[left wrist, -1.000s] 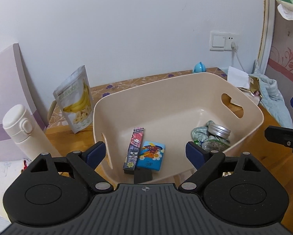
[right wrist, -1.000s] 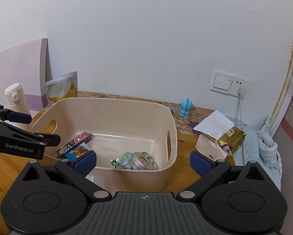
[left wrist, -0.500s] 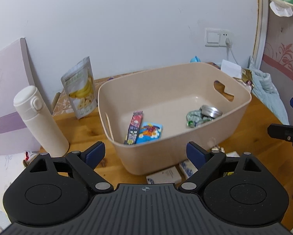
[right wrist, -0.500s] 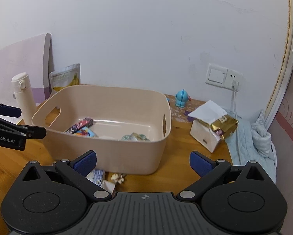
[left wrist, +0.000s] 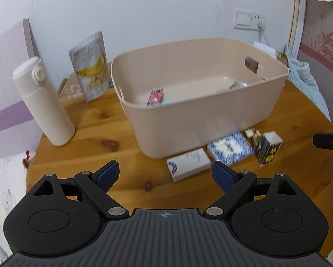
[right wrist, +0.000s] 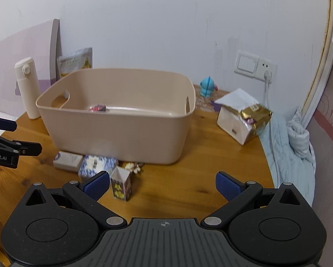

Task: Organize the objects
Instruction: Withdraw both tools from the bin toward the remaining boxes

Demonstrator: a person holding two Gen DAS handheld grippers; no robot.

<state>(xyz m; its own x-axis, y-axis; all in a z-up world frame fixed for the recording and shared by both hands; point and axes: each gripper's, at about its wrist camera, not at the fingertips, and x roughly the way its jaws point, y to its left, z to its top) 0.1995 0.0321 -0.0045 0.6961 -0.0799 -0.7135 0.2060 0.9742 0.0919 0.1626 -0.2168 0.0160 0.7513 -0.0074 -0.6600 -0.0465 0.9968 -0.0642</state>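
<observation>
A beige plastic bin stands on the round wooden table. Inside lie a slim printed box and a metal-lidded jar, partly hidden by the wall. In front of the bin lie a white box, a blue patterned pack, a small figure and an upright dark and yellow carton. My left gripper is open and empty, just short of the white box. My right gripper is open and empty beside the carton.
A white flask and a banana chip pouch stand left of the bin. A blue toy, a white and gold bag and a light blue cloth are at the right. The wall with a socket is behind.
Both grippers have drawn back and away from the bin. The boxes, pack and carton in front of the bin have come into view. Both stay open.
</observation>
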